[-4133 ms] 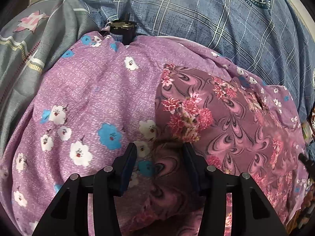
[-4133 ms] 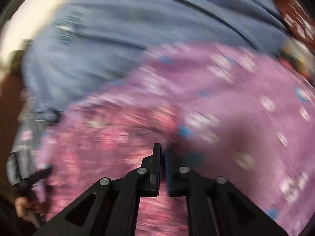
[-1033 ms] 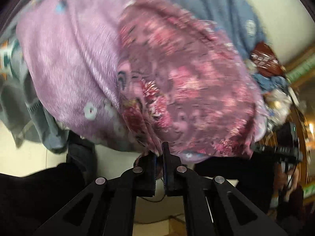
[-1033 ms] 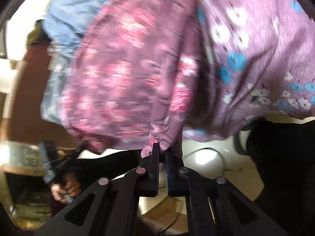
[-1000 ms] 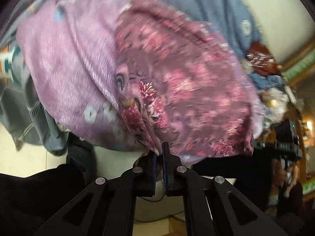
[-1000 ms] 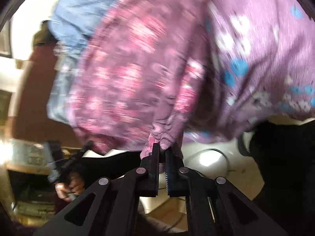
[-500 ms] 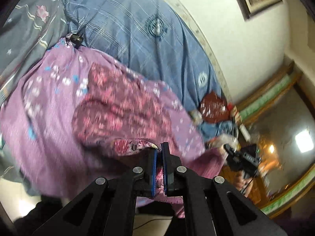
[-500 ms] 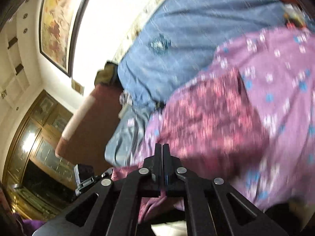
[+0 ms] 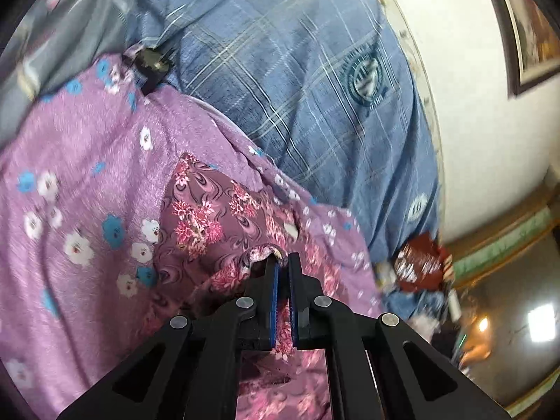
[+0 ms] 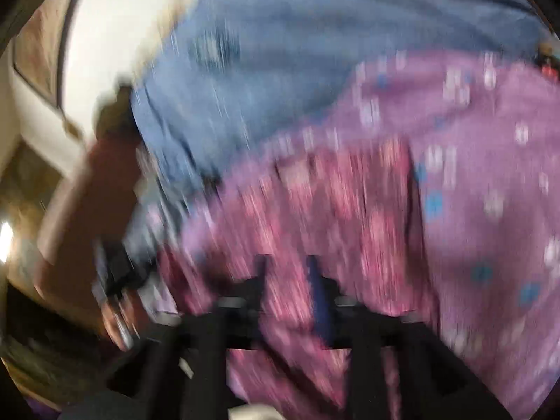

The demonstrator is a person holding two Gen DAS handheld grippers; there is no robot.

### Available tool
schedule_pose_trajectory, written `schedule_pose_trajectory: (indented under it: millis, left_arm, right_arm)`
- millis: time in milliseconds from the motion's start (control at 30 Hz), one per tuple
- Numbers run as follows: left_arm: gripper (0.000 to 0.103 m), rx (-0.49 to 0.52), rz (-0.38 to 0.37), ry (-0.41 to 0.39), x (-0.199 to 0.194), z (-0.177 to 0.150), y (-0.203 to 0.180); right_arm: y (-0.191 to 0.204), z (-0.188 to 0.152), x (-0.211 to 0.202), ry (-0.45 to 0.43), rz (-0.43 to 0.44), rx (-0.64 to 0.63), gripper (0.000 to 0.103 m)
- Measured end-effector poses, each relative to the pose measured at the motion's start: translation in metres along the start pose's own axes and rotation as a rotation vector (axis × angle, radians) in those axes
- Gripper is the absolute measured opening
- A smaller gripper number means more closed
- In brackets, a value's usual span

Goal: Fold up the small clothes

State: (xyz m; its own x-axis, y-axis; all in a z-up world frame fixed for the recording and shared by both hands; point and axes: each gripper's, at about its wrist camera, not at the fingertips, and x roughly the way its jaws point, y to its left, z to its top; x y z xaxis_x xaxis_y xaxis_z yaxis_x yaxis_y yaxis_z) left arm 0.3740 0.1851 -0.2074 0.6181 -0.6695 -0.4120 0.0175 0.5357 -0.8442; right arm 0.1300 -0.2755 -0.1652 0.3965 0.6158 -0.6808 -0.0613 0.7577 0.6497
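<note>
Soft indoor light, fisheye-bent dark corners; left view slightly blurred, right view heavily motion-smeared.

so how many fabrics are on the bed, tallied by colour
Purple, white and blue flowers: 1, sheet
Maroon, pink flowers: 1, garment
Blue plaid: 1, cover
Grey: 1, cloth
Total: 4
</note>
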Motion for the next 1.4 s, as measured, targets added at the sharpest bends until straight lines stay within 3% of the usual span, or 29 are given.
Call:
schedule_pose_trajectory:
  millis: [100, 200, 367, 467, 500, 533, 567, 633, 767, 867, 967, 1000, 1033, 1067, 1100, 1133, 1167, 1200, 1233, 1333, 1400]
  left_arm:
    - [0.003, -0.003, 0.035, -0.033, 0.003, -0.012, 0.014]
    - [0.003, -0.016, 0.032, -0.022, 0.011, -0.013, 0.024]
    - [0.003, 0.019, 0.011, -0.036, 0.0, -0.015, 0.014]
    - [0.003, 0.014, 0.012, -0.035, -0.006, -0.014, 0.021]
    - [0.003, 0.009, 0.014, -0.034, -0.007, -0.013, 0.024]
    - [0.003, 0.003, 0.014, -0.028, -0.009, -0.012, 0.028]
    - [0.003, -0.002, 0.014, -0.022, -0.011, -0.01, 0.031]
    - [0.003, -0.007, 0.019, -0.015, -0.013, -0.006, 0.033]
    - [0.003, 0.03, 0.0, -0.023, -0.021, 0.009, 0.017]
    - [0.003, 0.04, -0.044, -0.082, -0.022, 0.033, 0.001]
    - [0.004, 0.014, -0.009, -0.191, -0.014, 0.06, 0.001]
    - [0.011, -0.013, 0.029, -0.225, -0.009, 0.067, 0.007]
    - [0.029, -0.052, 0.118, -0.258, -0.001, 0.074, 0.017]
    - [0.039, -0.087, 0.202, -0.279, 0.004, 0.077, 0.026]
    - [0.047, -0.133, 0.295, -0.302, 0.008, 0.08, 0.04]
    - [0.046, -0.165, 0.34, -0.309, 0.009, 0.081, 0.049]
    - [0.046, -0.195, 0.364, -0.308, 0.01, 0.081, 0.055]
    - [0.046, -0.215, 0.369, -0.308, 0.009, 0.081, 0.058]
    - [0.046, -0.197, 0.363, -0.307, 0.009, 0.081, 0.054]
    - [0.047, -0.045, 0.398, -0.269, 0.015, 0.077, 0.028]
    - [0.047, 0.003, 0.393, -0.259, 0.018, 0.07, 0.017]
  right_arm:
    - [0.011, -0.052, 0.011, 0.094, -0.05, -0.045, 0.053]
    - [0.039, -0.09, 0.013, 0.097, -0.138, -0.208, 0.072]
    - [0.061, -0.098, 0.042, 0.06, -0.264, -0.41, 0.075]
    - [0.059, -0.097, 0.068, 0.135, -0.251, -0.436, 0.072]
    - [0.062, -0.099, 0.07, 0.154, -0.213, -0.443, 0.053]
    - [0.067, -0.099, 0.067, 0.147, -0.203, -0.467, 0.017]
    - [0.073, -0.1, 0.063, 0.128, -0.233, -0.504, 0.005]
    - [0.08, -0.092, 0.051, 0.107, -0.299, -0.544, 0.005]
    - [0.078, -0.031, 0.004, -0.05, -0.276, -0.47, 0.004]
    - [0.055, 0.039, -0.029, -0.242, -0.272, -0.329, 0.004]
    - [0.006, 0.108, -0.038, -0.386, -0.304, -0.13, 0.005]
    - [-0.015, 0.127, -0.032, -0.406, -0.327, -0.071, 0.009]
    - [-0.038, 0.143, -0.023, -0.427, -0.366, 0.001, 0.016]
    - [-0.059, 0.152, -0.015, -0.443, -0.41, 0.055, 0.02]
    - [-0.08, 0.158, -0.004, -0.455, -0.455, 0.114, 0.032]
    - [-0.103, 0.159, 0.005, -0.451, -0.5, 0.194, 0.043]
    - [-0.118, 0.154, 0.012, -0.448, -0.525, 0.271, 0.043]
    - [-0.128, 0.145, 0.017, -0.46, -0.494, 0.32, 0.043]
    - [-0.128, 0.133, 0.023, -0.464, -0.436, 0.308, 0.043]
    - [-0.098, 0.108, 0.042, -0.431, -0.451, 0.154, 0.043]
    - [-0.073, 0.1, 0.05, -0.401, -0.379, 0.092, 0.043]
